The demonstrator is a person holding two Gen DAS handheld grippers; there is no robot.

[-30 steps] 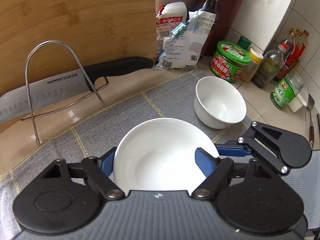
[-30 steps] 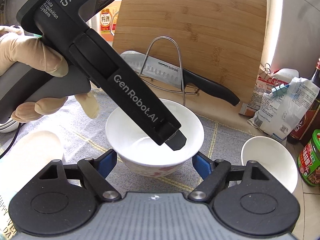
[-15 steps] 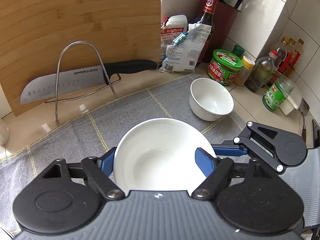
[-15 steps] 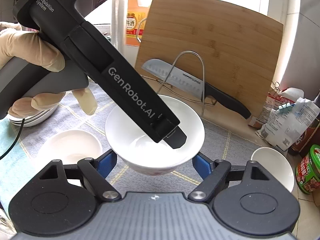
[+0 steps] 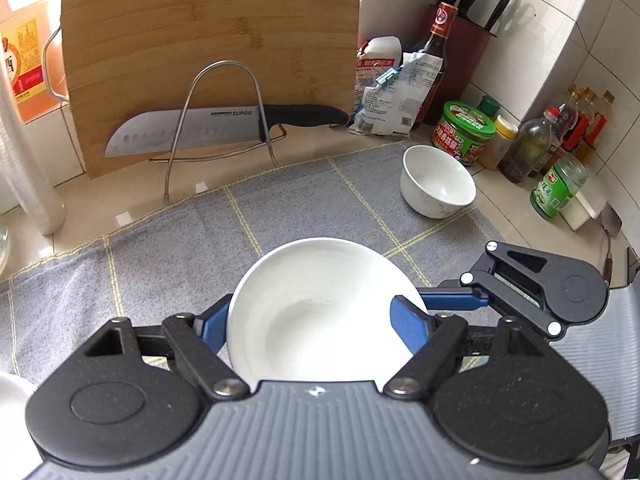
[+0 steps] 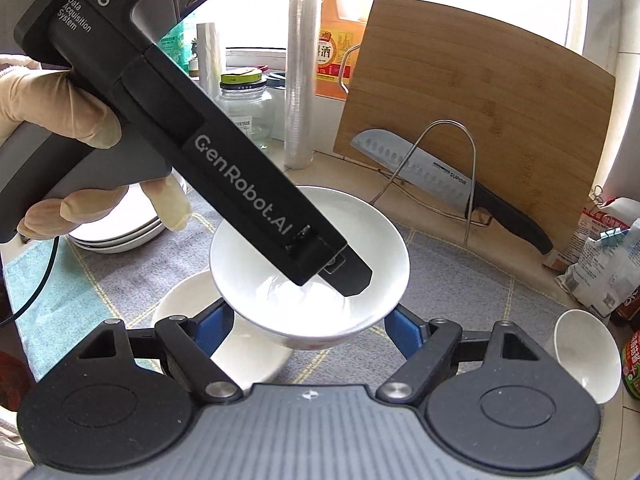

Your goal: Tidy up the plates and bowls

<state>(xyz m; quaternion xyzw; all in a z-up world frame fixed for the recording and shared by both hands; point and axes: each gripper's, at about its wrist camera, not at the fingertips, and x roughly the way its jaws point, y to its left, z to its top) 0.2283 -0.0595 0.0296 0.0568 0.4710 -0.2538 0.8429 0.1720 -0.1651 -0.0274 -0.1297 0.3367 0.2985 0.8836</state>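
Both hand-held grippers are sharing one white bowl, low centre of frame: the left hand-held gripper is clamping its rim, the right hand-held gripper is bracing it underneath, probably steadying it for stacking. Compared with earlier, it is riding higher, over a shallow bowl on the desk.

A beige tiled countertop is covered across its middle by a grey towel crossed with yellow lines. A small white bowl is set on the towel's far right corner. Behind the towel, a wire rack is stood on the bare counter, with a bamboo cutting board propped behind it. Jars and bottles are lined along the tiled wall. In the right wrist view, stacked plates and a shallow white dish are seen on the towel, beside a teal cloth.
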